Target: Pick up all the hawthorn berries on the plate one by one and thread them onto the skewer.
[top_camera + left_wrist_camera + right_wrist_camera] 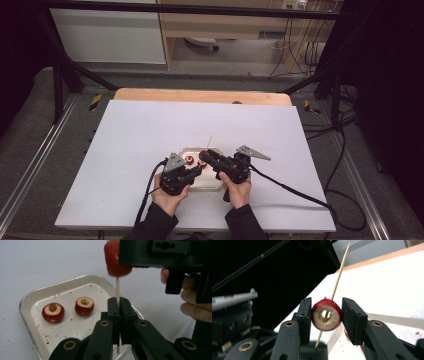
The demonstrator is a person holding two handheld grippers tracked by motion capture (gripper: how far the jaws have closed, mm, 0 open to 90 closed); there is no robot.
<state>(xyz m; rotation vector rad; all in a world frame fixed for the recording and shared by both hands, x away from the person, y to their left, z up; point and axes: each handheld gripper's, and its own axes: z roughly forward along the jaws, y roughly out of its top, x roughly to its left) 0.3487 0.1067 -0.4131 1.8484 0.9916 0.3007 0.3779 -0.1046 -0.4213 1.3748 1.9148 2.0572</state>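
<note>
Where the two gripper views agree, we record the following.

Skewer: we see a thin, pale wooden stick [117,288], round in section, standing upright between the jaws of the left gripper [119,315], which are clamped tight on its lower part.
Threaded fruit: a red-skinned, cored fruit [327,314] with a pale cut face sits on the stick above the left gripper's jaws; the stick passes through its hollow centre.
Right gripper: the right gripper [326,320] brackets that fruit, one jaw touching its side, the other just beside it; we cannot tell whether it presses.
Tray: a shallow metal tray [30,296] with rounded corners and a glossy rim lies beyond and below the left gripper's jaws.
Loose fruit: two more cored red fruits [53,312] [84,306] rest side by side on the tray, amid red crumbs.
Surface: we note a matte white board [150,135] over a wooden tabletop [200,95].
Room: grey carpet, black frame bars and cables surround the table.
View difference: the right gripper view gives the fruit's hollow core; the left gripper view gives the tray contents; the high view gives both hands [170,197] [237,190] close together over the tray.
</note>
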